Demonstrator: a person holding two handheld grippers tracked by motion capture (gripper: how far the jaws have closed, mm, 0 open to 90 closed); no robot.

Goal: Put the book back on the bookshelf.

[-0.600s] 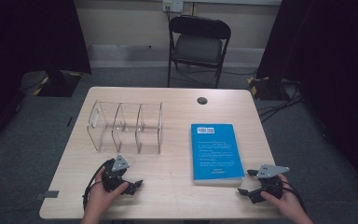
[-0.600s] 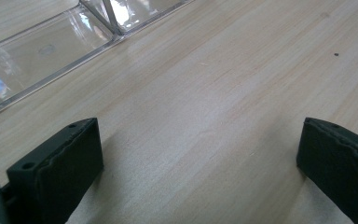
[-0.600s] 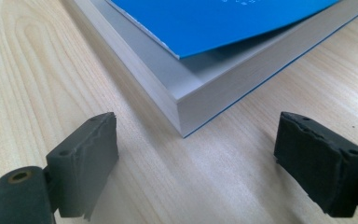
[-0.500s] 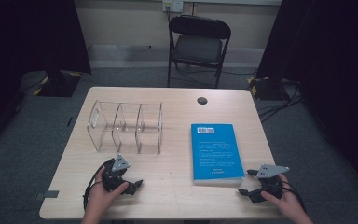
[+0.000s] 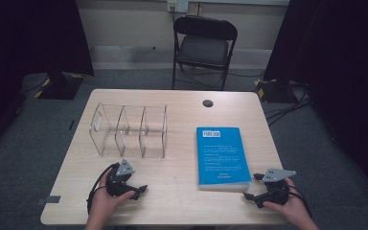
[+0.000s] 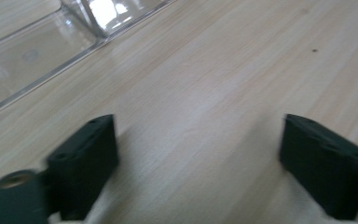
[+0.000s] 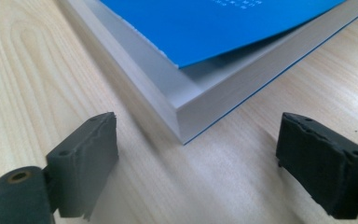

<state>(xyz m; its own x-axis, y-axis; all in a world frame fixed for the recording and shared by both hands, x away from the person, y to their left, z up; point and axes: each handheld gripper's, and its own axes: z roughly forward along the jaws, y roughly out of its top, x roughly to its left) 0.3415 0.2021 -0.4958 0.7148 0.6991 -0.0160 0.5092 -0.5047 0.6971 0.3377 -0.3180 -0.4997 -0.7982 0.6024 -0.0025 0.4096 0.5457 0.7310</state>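
Left gripper [image 5: 135, 189] rests low on the desk [image 5: 177, 201] at about 7 o'clock, fingers spread and empty, aimed toward the clear acrylic divider rack [image 5: 130, 130] at 10 o'clock, likely the book's slot. Blue paperback [image 5: 222, 155] lies flat at 4 o'clock, barcode end away. Right gripper [image 5: 253, 188] sits at its near-right corner, fingers spread and straddling that corner [image 7: 182, 119] without contact, hand low and level, probably lined up to pinch it.

Black folding chair [image 5: 204, 45] behind wooden table [image 5: 182, 103]; grey carpet [image 5: 38, 139]; dark curtains [image 5: 28, 36]; wall socket [image 5: 178, 5].
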